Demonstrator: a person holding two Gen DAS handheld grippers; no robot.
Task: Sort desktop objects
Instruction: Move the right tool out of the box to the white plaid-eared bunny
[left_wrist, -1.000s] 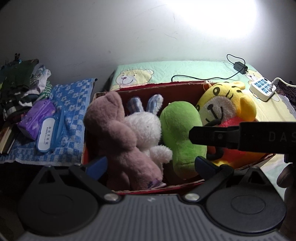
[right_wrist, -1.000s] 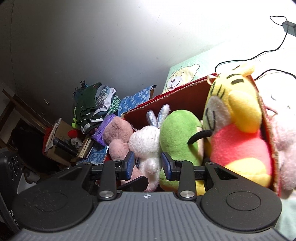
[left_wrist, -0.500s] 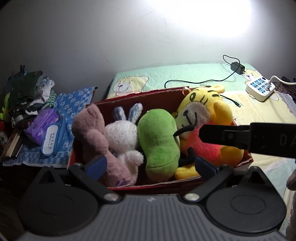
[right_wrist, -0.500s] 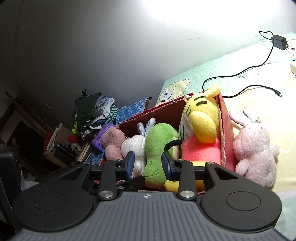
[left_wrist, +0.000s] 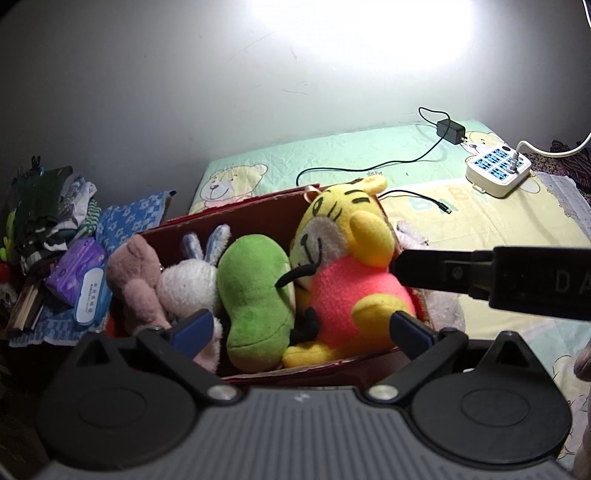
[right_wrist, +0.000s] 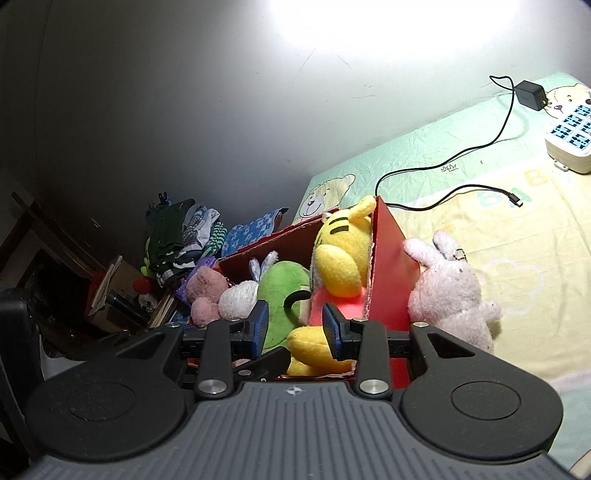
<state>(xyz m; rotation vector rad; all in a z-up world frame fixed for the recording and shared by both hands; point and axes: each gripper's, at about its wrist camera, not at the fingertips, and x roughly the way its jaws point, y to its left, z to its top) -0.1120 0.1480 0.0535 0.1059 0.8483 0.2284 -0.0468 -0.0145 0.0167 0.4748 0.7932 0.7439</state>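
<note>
A red cardboard box (left_wrist: 236, 218) (right_wrist: 388, 266) sits on the bed sheet and holds a brownish-pink plush (left_wrist: 135, 280) (right_wrist: 205, 291), a white rabbit (left_wrist: 188, 280), a green plush (left_wrist: 255, 295) (right_wrist: 280, 295) and a yellow tiger in a pink shirt (left_wrist: 347, 273) (right_wrist: 340, 266). A pale pink rabbit plush (right_wrist: 450, 291) lies on the sheet outside the box's right wall. My left gripper (left_wrist: 301, 330) hangs wide open above the box's near edge. My right gripper (right_wrist: 295, 326) is open with nothing between its fingers, held back from the box; its body crosses the left wrist view as a black bar (left_wrist: 480, 277).
A white power strip (left_wrist: 496, 170) (right_wrist: 570, 138) and a black charger with its cable (left_wrist: 448, 131) (right_wrist: 530, 94) lie on the sheet behind. Left of the box are a blue patterned cloth (left_wrist: 133, 218), a purple wipes pack (left_wrist: 79, 273) and piled clothes (left_wrist: 48, 206).
Both grippers have pulled back and up from the box, so the toys look smaller and further away. The pale pink rabbit outside the box has come into the right wrist view.
</note>
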